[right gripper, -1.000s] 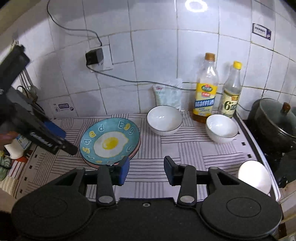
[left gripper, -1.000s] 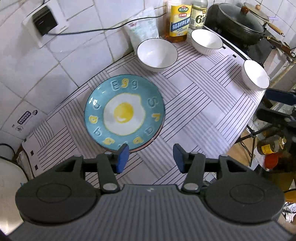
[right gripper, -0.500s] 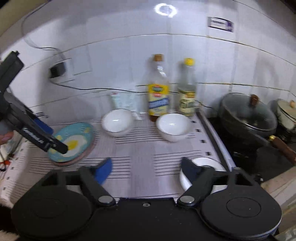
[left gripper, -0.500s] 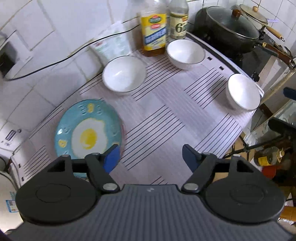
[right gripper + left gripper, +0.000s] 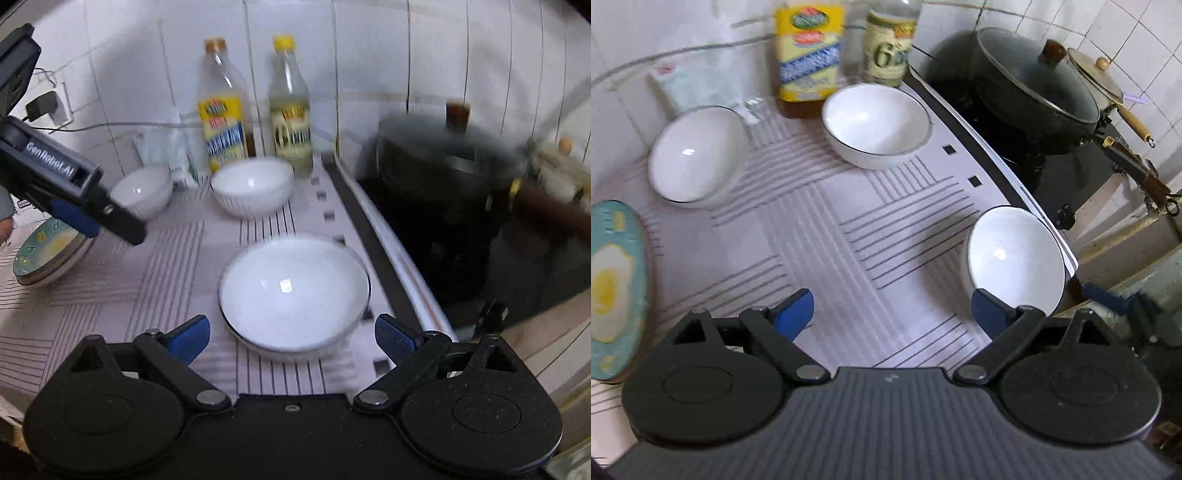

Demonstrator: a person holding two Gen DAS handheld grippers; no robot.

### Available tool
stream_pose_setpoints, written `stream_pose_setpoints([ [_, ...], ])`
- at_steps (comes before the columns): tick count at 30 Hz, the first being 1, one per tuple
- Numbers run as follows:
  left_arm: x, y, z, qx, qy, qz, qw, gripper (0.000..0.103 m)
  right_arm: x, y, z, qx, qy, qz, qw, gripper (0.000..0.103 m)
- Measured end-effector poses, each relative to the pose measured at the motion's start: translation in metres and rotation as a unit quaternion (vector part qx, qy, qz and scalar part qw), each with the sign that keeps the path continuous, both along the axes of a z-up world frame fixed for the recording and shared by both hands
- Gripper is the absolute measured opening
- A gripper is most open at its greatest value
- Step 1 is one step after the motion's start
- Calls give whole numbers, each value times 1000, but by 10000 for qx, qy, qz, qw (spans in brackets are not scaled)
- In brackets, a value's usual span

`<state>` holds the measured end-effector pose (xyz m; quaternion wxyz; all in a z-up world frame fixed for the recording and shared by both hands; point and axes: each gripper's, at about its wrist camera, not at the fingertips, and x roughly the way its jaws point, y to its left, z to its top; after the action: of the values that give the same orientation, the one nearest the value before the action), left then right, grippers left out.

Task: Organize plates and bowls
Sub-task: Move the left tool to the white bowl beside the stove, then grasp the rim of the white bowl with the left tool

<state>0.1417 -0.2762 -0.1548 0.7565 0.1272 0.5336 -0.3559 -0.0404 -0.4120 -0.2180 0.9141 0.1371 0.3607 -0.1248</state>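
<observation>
Three white bowls stand on the striped counter. The near bowl lies just ahead of my right gripper, which is open wide and empty; it also shows in the left wrist view. A second bowl stands in front of the bottles. A third bowl is further left. The blue fried-egg plate lies at the left. My left gripper is open and empty above the counter.
An oil bottle and a vinegar bottle stand at the tiled wall. A black lidded pot sits on the stove at the right. A white packet leans on the wall. The counter edge runs beside the near bowl.
Both grippers have swung right, away from the egg plate and toward the stove side. Both have opened wider. The right gripper has come close to the near bowl.
</observation>
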Motion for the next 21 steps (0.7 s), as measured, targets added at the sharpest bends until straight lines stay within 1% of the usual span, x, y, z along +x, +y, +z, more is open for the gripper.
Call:
stream_pose_setpoints([
  [1,-2,-8,-6,34,28,39,10000,93,0,-9,-7,226,27,8,9997,98],
  [4,-8,-27,-23,-76,117,43,9999,93,-2,-20,-19,432,-99,-27,9990,98],
  [5,-8,-32,-28,-104,88,33,9999,93,-1,-22,-22,475,-166,31,9987,98],
  [7,-12,-39,-34,-67,-179,93,9998,93,4,-19,-29,482,-255,349,9979,98],
  [8,-13,-43,-38,-115,-288,90,9995,92,8,-17,-32,425,-274,509,9974,98],
  [10,-14,-47,-44,-207,-282,37,9994,91,15,-11,-40,34,-239,770,9967,98],
  [13,-14,-53,-51,-232,-134,-24,9996,85,20,-8,-49,-307,-279,817,9958,98],
  [15,-13,-54,-57,-240,68,36,9997,70,23,-7,-54,-446,-332,833,9950,99],
  [17,-9,-54,-63,-284,239,200,9991,69,27,-4,-61,-753,-364,894,9925,99],
  [19,-7,-52,-70,-329,321,367,9983,58,28,4,-68,-1283,-385,1004,9859,99],
  [20,-6,-52,-74,-317,362,408,9980,49,26,5,-69,-1369,-525,987,9843,99],
  [21,-5,-51,-77,-298,414,429,9978,43,25,5,-69,-1360,-562,941,9846,99],
])
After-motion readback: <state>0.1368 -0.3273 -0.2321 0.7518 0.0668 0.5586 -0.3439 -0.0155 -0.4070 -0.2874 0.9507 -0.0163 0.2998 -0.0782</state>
